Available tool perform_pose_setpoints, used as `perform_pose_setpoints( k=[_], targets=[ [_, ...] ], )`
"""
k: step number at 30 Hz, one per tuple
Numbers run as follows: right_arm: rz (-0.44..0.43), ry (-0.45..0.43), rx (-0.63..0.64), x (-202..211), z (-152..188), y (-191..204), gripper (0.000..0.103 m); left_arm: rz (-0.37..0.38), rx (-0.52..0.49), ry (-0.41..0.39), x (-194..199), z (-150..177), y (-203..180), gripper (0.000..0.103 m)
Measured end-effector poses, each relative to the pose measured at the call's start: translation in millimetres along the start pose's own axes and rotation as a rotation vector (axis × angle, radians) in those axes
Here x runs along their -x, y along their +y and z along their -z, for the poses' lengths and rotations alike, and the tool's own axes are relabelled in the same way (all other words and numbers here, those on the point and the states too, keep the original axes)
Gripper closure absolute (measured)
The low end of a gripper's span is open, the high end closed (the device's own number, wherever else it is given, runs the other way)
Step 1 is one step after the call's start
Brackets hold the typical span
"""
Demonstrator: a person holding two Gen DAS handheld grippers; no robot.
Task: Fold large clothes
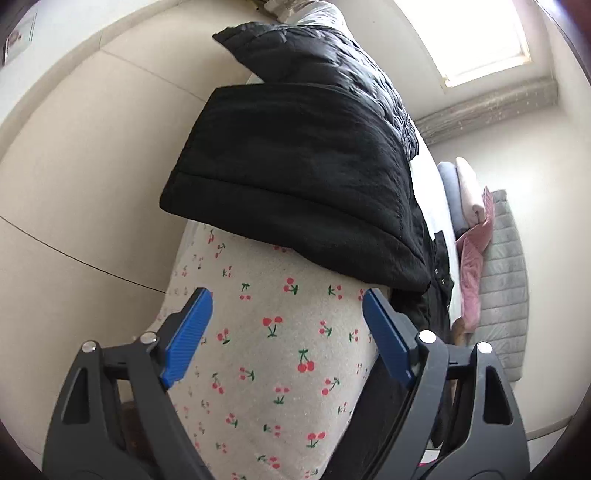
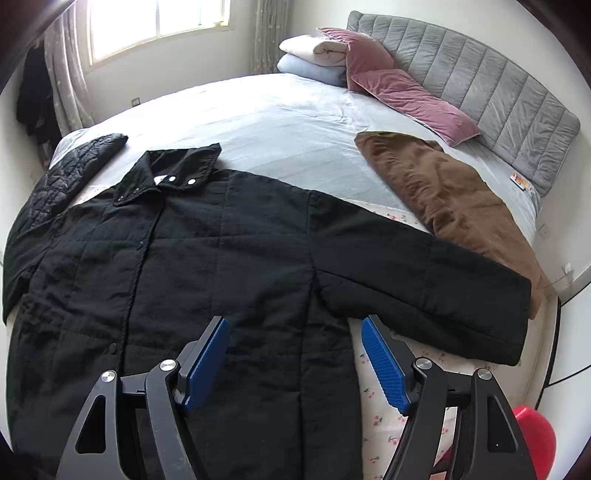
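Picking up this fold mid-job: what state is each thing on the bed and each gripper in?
Black coat: spread flat, unfolded, collar snaps open.
Coat sleeve: stretched out sideways.
Brown garment: folded.
Quilted black jacket: lying beside the coat's collar.
Left gripper: open, empty.
Right gripper: open, empty.

Sunlit window (image 2: 159,22) — grey padded headboard (image 2: 480,85).

We are in a home bedroom. A wide bed (image 2: 280,110) with a pale sheet, grey padded headboard (image 2: 480,85), pink pillows (image 2: 406,96) and folded blankets (image 2: 314,55). Curtained window (image 2: 155,22) behind. Coats (image 2: 221,258) lie spread on a cherry-print cover (image 1: 266,332); dark clothes (image 2: 33,92) hang in the corner.
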State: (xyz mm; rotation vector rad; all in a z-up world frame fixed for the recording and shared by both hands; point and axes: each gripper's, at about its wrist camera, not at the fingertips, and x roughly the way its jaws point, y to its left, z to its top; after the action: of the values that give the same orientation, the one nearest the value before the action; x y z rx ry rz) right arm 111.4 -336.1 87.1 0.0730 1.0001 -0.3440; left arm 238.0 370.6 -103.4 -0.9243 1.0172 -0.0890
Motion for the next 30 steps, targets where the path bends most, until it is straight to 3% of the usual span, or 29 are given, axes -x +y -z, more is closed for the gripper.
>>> perform_pose_setpoints(
  k=[6, 11, 14, 16, 18, 23, 25, 30],
  targets=[
    [-0.036, 0.031, 0.042, -2.5, 15.9, 34.3, 0.028, 0.136, 0.206, -0.019, -48.3, -16.1, 37.0, 0.02],
    [-0.042, 0.056, 0.066, -3.8, 26.5, 48.5, 0.028, 0.253, 0.392, -0.092, -71.8, -25.5, 64.3, 0.024],
    [-0.047, 0.069, 0.068, -6.4, 32.2, 53.2, 0.028, 0.28, 0.444, -0.148, -71.6, -25.9, 68.4, 0.049],
    [-0.051, 0.078, 0.07, -8.4, 35.2, 55.8, 0.028, 0.248, 0.444, -0.207, -60.7, -26.3, 63.8, 0.078],
    [-0.058, 0.086, 0.069, -11.2, 38.2, 58.1, 0.028, 0.227, 0.403, -0.269, -39.8, -29.9, 50.6, 0.092],
    [-0.083, 0.094, 0.073, -13.4, 38.9, 63.3, 0.028, 0.15, 0.145, -0.451, 20.8, -38.1, -16.5, 0.094],
    [-0.094, 0.092, 0.076, -12.6, 36.5, 65.8, 0.028, 0.157, 0.009, -0.515, 48.9, -39.9, -65.0, 0.095],
    [-0.14, 0.085, 0.071, -9.7, 30.4, 71.5, 0.028, 0.223, -0.308, -0.559, 89.6, -30.8, -189.5, 0.096]
  ],
)
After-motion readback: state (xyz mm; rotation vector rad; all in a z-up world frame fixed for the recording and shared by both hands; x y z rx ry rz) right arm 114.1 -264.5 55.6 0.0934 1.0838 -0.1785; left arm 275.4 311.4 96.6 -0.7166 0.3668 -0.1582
